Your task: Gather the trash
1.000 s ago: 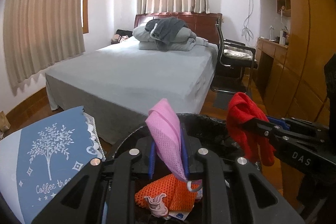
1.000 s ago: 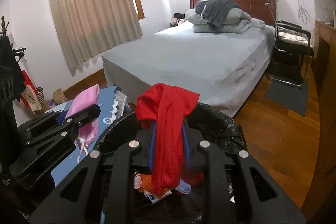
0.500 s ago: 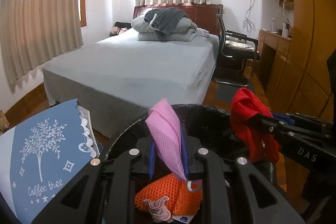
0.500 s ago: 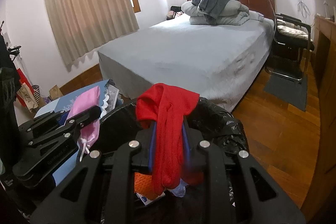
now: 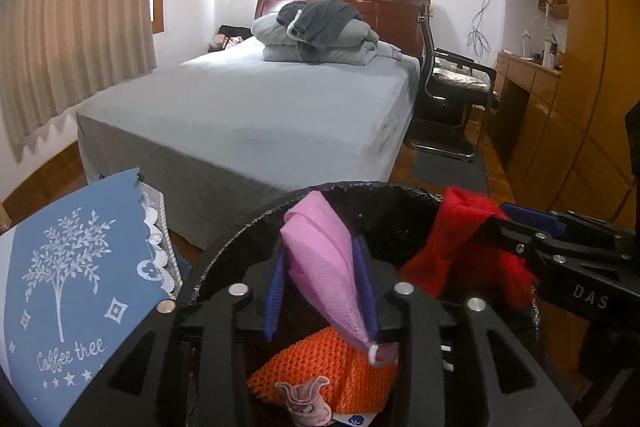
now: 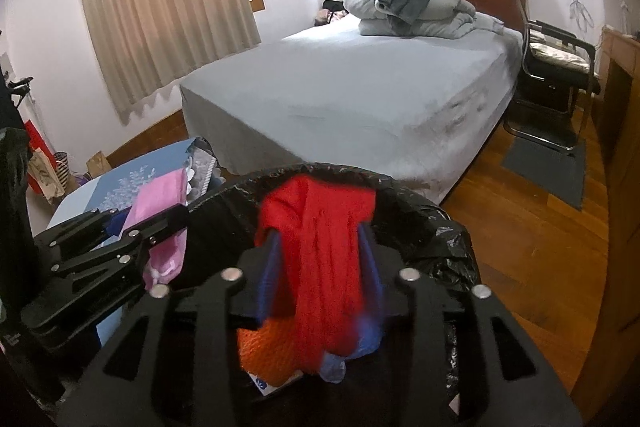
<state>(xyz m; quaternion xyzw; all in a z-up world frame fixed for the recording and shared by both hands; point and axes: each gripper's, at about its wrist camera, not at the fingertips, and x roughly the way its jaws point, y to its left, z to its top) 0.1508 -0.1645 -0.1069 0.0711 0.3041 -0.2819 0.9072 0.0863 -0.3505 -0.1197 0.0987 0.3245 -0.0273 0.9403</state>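
Both tools hang right over the black-lined trash bin, and this is the release. The left hand-held gripper has its jaws opening with the pink mesh cloth between the blue pads; in the left wrist view there is a gap on the left side while the cloth leans on the right pad, so it looks about to slip free. The right hand-held gripper is opening too, with the red cloth between its pads, draped over the top and blurred at its lower end.

Below them, inside the bin, sits an orange mesh piece with a small pinkish scrap on it. So the 2 cloths are over the mouth, not yet in.

To do this well, my read is: let the jaws go wide before pulling away, since mesh like this can snag on a pad. Keep both tools inside the rim line so nothing drapes over the liner's edge. The red cloth hangs near the far rim, so I'd watch that one. The blue printed cover just beside the bin on the left should stay untouched.
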